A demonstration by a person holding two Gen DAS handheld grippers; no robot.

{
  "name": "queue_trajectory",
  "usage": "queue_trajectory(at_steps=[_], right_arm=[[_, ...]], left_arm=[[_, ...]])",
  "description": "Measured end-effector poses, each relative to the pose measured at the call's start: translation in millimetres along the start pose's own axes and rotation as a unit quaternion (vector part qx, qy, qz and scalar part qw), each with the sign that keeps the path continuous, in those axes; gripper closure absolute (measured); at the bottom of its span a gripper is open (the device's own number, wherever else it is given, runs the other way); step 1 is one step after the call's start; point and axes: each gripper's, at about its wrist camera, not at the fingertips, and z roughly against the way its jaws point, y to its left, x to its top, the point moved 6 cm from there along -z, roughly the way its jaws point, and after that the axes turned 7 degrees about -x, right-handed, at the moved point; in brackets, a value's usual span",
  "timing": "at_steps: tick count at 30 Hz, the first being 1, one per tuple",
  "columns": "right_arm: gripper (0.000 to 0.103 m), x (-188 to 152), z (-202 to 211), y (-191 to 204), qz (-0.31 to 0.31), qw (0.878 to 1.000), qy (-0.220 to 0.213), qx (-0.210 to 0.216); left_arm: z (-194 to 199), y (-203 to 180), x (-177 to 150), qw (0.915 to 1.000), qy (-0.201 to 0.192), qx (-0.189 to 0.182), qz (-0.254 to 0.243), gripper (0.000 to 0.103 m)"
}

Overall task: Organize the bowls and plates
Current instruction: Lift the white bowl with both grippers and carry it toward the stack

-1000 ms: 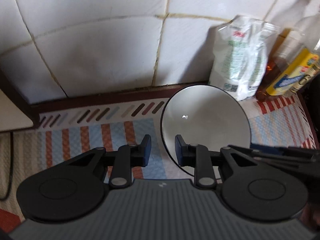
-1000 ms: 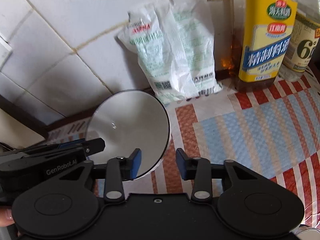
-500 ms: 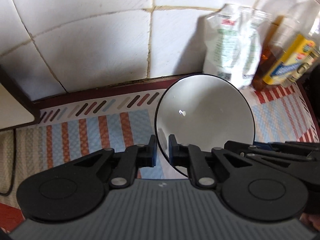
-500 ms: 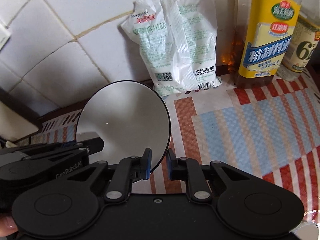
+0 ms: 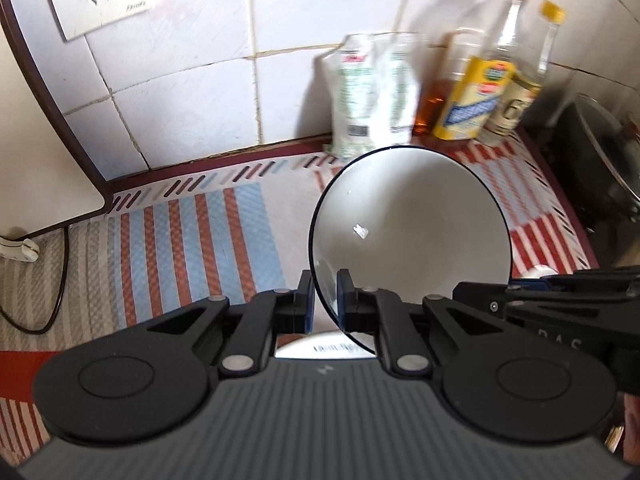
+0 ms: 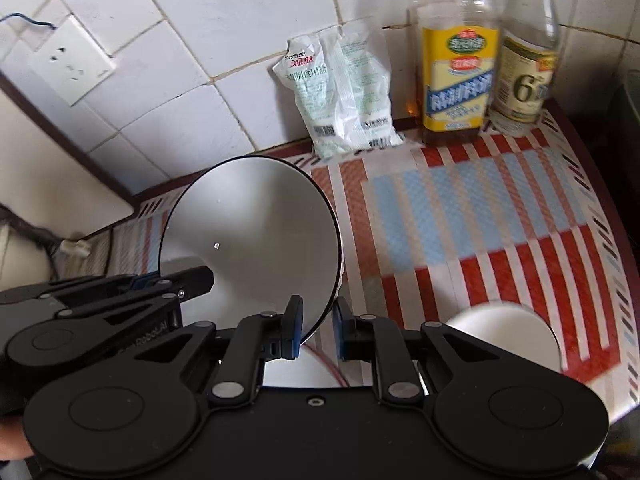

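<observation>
A white bowl with a thin dark rim (image 5: 408, 232) hangs tilted above the striped mat, held from both sides. My left gripper (image 5: 322, 300) is shut on its left rim. My right gripper (image 6: 316, 328) is shut on the right rim of the same bowl (image 6: 256, 232). Each gripper shows in the other's view: the right gripper (image 5: 476, 300) and the left gripper (image 6: 200, 278). Below the bowl lies another white dish (image 6: 308, 372), mostly hidden by the grippers. A smaller white bowl (image 6: 504, 332) stands on the mat at the lower right.
A white bag (image 6: 344, 96) and two bottles, one yellow-labelled (image 6: 456, 88) and one pale-labelled (image 6: 524, 80), stand against the tiled wall. A wall socket (image 6: 70, 60) is up left. A dark pot (image 5: 600, 160) sits at the far right, and a cable (image 5: 44, 280) lies at the left.
Both grippers closed on the bowl's rim and lifted it off the mat. The views have risen and pulled back, so more wall, the socket and the bottles show.
</observation>
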Motion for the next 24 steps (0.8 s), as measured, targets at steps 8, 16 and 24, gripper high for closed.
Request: queue_trajectory(at_steps=[8, 16, 24], right_arm=[[0.084, -33.1, 39.1, -25.6, 0.01, 1.0, -0.012, -0.013], [0.084, -51.6, 62.7, -57.1, 0.012, 1.0, -0.014, -0.012], [0.084, -62.9, 86.2, -89.2, 0.013, 1.0, -0.022, -0.011]], left_arm=[[23.8, -41.1, -24.6, 1.0, -0.003, 0.002, -0.001, 0.093], [40.4, -82.3, -40.8, 0.9998, -0.008, 0.005, -0.017, 0.093], [49.1, -124.2, -49.8, 0.9998, -0.007, 0.005, -0.018, 0.093]])
